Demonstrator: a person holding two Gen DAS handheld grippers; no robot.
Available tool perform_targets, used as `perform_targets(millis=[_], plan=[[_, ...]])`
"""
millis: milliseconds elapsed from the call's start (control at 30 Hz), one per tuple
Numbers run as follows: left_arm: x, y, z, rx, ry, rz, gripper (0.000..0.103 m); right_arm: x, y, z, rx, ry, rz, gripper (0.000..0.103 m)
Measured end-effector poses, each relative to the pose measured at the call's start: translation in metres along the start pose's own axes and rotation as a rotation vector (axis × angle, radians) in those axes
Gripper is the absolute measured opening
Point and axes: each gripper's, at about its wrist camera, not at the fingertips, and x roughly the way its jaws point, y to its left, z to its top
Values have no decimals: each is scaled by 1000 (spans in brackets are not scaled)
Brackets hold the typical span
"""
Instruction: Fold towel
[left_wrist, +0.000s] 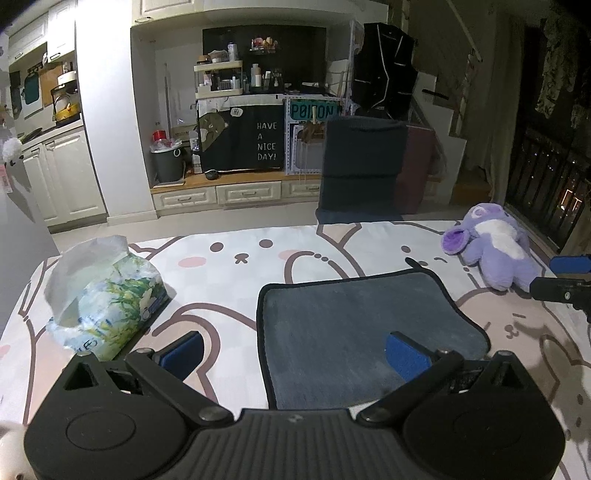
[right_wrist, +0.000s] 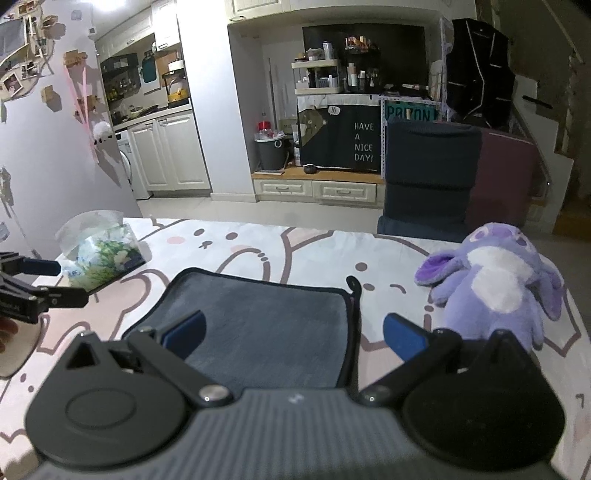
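Observation:
A grey towel with a dark hem (left_wrist: 365, 325) lies flat on the cartoon-print table cover; it also shows in the right wrist view (right_wrist: 266, 328). My left gripper (left_wrist: 295, 354) is open, just above the towel's near left edge, its left blue pad over the cover and its right pad over the towel. My right gripper (right_wrist: 291, 338) is open over the towel's near right corner, its left pad over the towel and its right pad past the hem. Each gripper shows at the edge of the other's view. Neither holds anything.
A tissue pack with a floral print (left_wrist: 107, 295) lies at the table's left, also in the right wrist view (right_wrist: 99, 258). A purple plush toy (left_wrist: 495, 247) lies at the right (right_wrist: 495, 284). A dark chair (left_wrist: 362, 166) stands beyond the far edge.

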Motion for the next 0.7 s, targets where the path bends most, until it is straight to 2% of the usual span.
perform_targets(millis=[700], plan=[[-105,-38,-30,22,-57,-24,103,-115,41,-26,-42,-78,4,103]])
